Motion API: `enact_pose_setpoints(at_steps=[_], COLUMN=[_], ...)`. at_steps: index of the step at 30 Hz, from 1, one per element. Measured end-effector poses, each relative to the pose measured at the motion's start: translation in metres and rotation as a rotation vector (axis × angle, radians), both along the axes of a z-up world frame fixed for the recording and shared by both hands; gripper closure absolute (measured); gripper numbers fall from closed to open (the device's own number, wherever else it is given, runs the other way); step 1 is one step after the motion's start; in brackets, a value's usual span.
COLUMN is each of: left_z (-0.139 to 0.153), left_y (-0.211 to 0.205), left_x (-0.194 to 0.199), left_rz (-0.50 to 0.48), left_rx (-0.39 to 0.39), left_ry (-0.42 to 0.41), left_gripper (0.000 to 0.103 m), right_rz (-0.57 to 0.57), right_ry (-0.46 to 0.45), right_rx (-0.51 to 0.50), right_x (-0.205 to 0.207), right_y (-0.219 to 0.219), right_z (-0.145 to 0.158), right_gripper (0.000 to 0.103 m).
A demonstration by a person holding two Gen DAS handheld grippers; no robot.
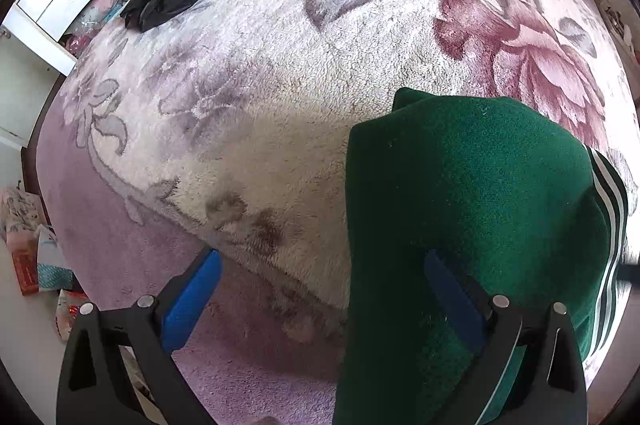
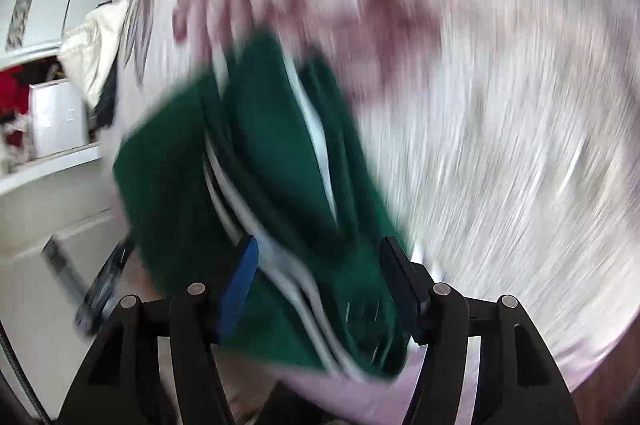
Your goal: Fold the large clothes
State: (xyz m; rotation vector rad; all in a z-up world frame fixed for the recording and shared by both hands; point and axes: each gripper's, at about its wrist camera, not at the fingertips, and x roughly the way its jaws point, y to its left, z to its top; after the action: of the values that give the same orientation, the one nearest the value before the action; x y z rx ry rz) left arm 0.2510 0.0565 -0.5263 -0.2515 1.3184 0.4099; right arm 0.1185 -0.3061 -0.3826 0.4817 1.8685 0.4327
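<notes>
Garment [image 1: 472, 209] | by left tongs [image 1: 324, 273], gaping | between right tongs [image 2: 318, 263], gaping

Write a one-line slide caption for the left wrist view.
Open left gripper above a floral fleece blanket, a folded green garment with white stripes lying under its right finger.

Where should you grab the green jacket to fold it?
Probably by its left edge, coming from the left where the blanket is bare. The green jacket lies mostly flat there with a straight side, so the left gripper, whose jaws are wide open, could slide one finger under. The striped side looks bunchy and thicker.
</notes>
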Motion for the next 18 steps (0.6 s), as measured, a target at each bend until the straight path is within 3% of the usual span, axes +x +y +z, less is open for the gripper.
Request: enact_pose_setpoints(at_steps=[2,3,4,7,9,12,14,18], left_z=[-0.001,-0.002,-0.002,-0.001,-0.001,0.0,0.0,0.001], left_y=[-0.001,-0.002,-0.003,-0.005,-0.007,-0.013,-0.018,-0.017], left_x=[0.001,0.001,0.001,0.002,0.003,0.005,0.006,0.005], left_rz=[0.0,-0.002,-0.005,-0.025,-0.039,-0.051,-0.067,-0.059], left_rx=[0.004,0.007,0.013,0.036,0.033,0.035,0.081,0.098], left_ry=[0.002,0.003,0.003,0.009,0.011,0.016,0.03,0.033], left_gripper=[0.0,0.0,0.0,0.0,0.0,0.0,0.0,0.0], right_rz=[-0.038,-0.046,-0.039,-0.024,-0.051,-0.11,-0.047,0.098], right_ry=[0.124,0.106,0.051,-0.077,-0.116,-0.055,-0.032,-0.081], right_rx=[0.1,0.099,0.076,-0.031,-0.085,-0.134,-0.155,-0.183], right_x=[-0.034,-0.042,-0.053,-0.068,-0.069,-0.069,-0.066,-0.05], right_y=[-0.005,-0.007,-0.005,0.007,0.0,-0.013,-0.001,0.022], right_z=[-0.025,-0.025,-0.021,0.005,0.017,-0.007,-0.018,0.001], right_gripper=[0.044,0.06,0.1,0.101,0.101,0.101,0.101,0.099])
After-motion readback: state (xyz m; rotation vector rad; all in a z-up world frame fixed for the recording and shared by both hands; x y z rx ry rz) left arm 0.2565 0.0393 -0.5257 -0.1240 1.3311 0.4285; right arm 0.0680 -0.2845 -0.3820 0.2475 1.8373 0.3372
